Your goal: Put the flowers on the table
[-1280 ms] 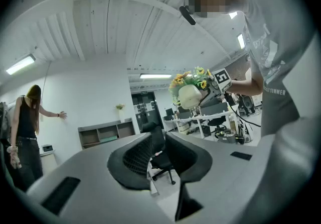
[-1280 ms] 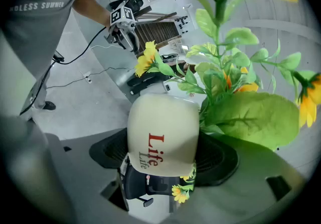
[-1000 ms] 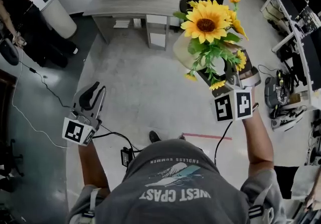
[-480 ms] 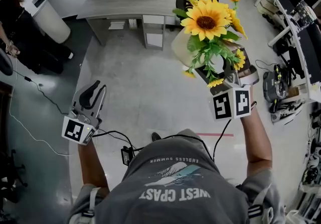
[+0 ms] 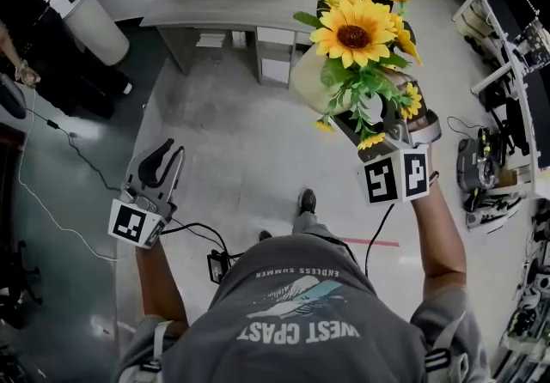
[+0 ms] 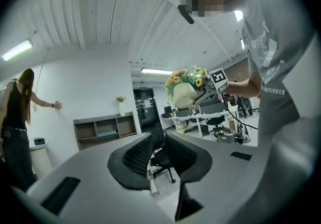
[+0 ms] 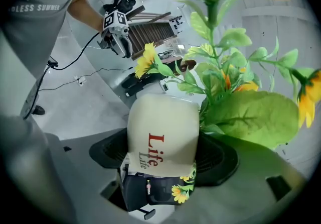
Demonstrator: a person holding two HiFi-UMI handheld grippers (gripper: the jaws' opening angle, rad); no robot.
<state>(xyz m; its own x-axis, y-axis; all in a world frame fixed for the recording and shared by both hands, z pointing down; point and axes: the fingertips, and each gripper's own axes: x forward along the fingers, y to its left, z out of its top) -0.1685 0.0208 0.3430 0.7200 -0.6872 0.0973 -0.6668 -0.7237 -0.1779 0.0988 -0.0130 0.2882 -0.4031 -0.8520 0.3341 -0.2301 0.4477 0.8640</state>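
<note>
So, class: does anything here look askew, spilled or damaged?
Nothing spilled or broken. The flowers sit in their cream pot, clamped in the right tongs above the floor; they only lean off to one side of it. The left tongs are open, empty.

The person is taking a step: a dark shoe (image 5: 307,201) is now coming forward on the floor (image 5: 241,141), down-left of the right gripper (image 5: 378,124) carrying the flowers (image 5: 355,33), where before only a shoe tip was showing near the shirt (image 5: 301,313). The red floor line (image 5: 369,242) under this gripper is sliding a little back toward the shirt.
</note>
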